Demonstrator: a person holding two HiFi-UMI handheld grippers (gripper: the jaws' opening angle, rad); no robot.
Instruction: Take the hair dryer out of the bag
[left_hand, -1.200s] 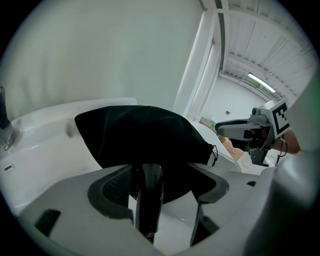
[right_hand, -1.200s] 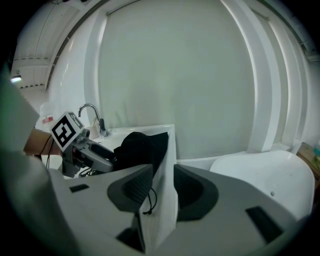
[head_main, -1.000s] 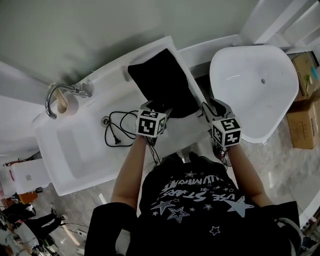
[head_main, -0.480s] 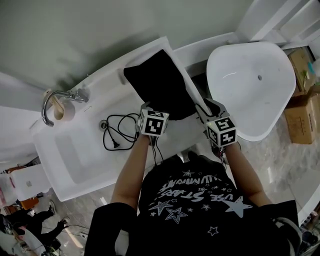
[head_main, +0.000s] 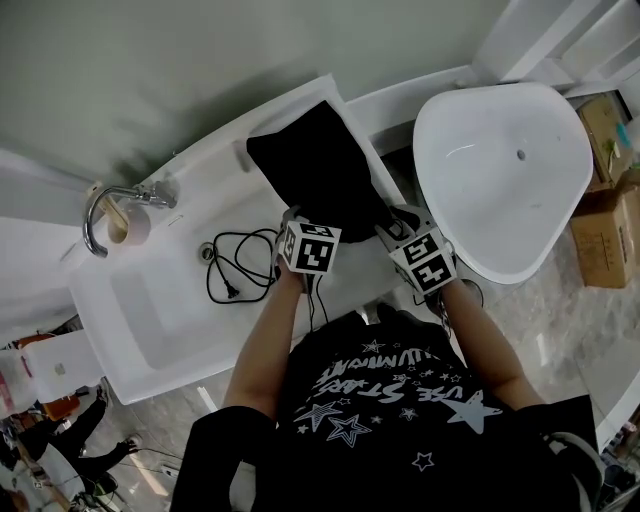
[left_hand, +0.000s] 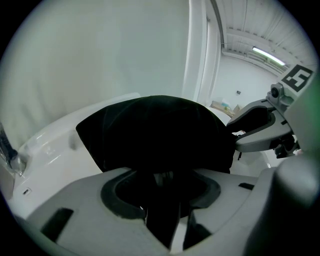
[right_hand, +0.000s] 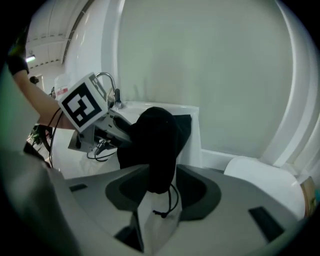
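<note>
**White vanity table (head_main: 215, 195): hair dryer still bagged**

One black fabric drawstring bag (head_main: 320, 170) lies on the table. No hair dryer shows, so it is probably still inside, and one black power cord (head_main: 232, 262) trails left. Of two claws, the left claw (left_hand: 162, 180) has just been closing and pinches the bag's near edge. The right claw (right_hand: 162, 185), just widening, stands loose around its corner.

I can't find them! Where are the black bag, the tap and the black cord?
black bag (head_main: 320, 165), head view, middle of the fabric.
tap (head_main: 90, 212), head view, curved spout.
black cord (head_main: 231, 291), head view, plug end.
</note>
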